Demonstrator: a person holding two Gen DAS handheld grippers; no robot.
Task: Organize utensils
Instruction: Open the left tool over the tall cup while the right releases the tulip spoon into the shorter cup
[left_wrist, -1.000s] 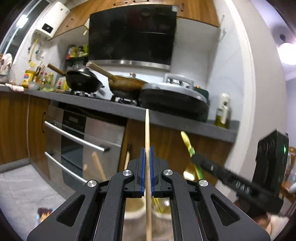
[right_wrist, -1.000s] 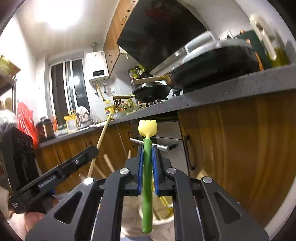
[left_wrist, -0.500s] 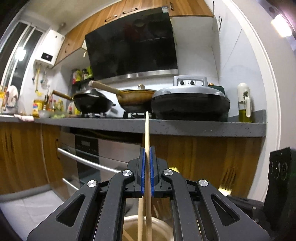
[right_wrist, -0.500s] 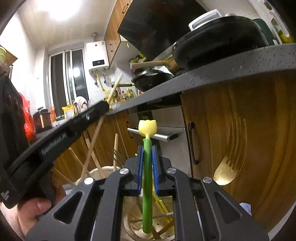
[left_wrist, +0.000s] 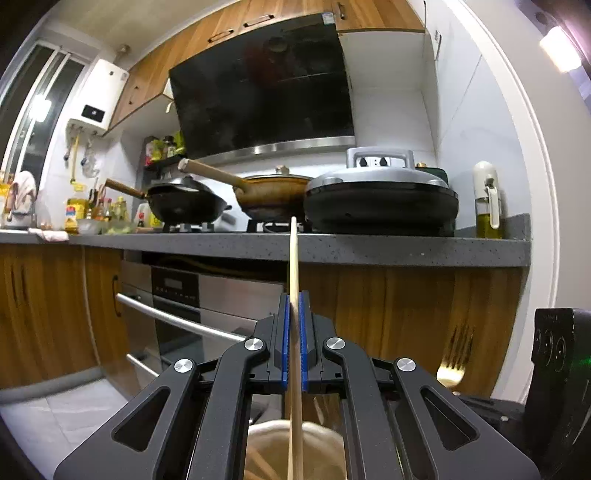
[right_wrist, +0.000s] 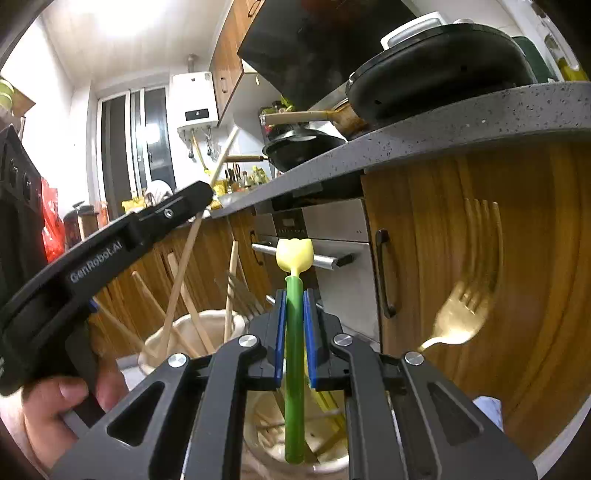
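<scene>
Left gripper (left_wrist: 293, 339): your jaws are clenched on a wooden chopstick (left_wrist: 294, 258), held upright, its lower end dipping toward the cream holder (left_wrist: 325, 439) below.
Right gripper (right_wrist: 293, 339): your jaws grasp the green stick with the yellow tulip top (right_wrist: 294, 306), its lower end reaching into the perforated holder (right_wrist: 332, 458).
Other utensils: a gold fork (right_wrist: 458, 314) stands beside the right gripper; more wooden sticks lean in the cream holder.
Chopstick handling: likely light, stiff and smooth, so it can pivot or slide in a narrow pinch. Hold it near mid-length, as you do now.
Green stick handling: probably light plastic, slightly slick. Grip the straight shaft, not the tulip head.
Since a second ago: your left view has levelled out, with the counter edge now straight across. Your right gripper has come down, so the holder mouths now show under the green stick. Both grips are unchanged.
Next: judging by this, lower each piece fully before you release.
</scene>
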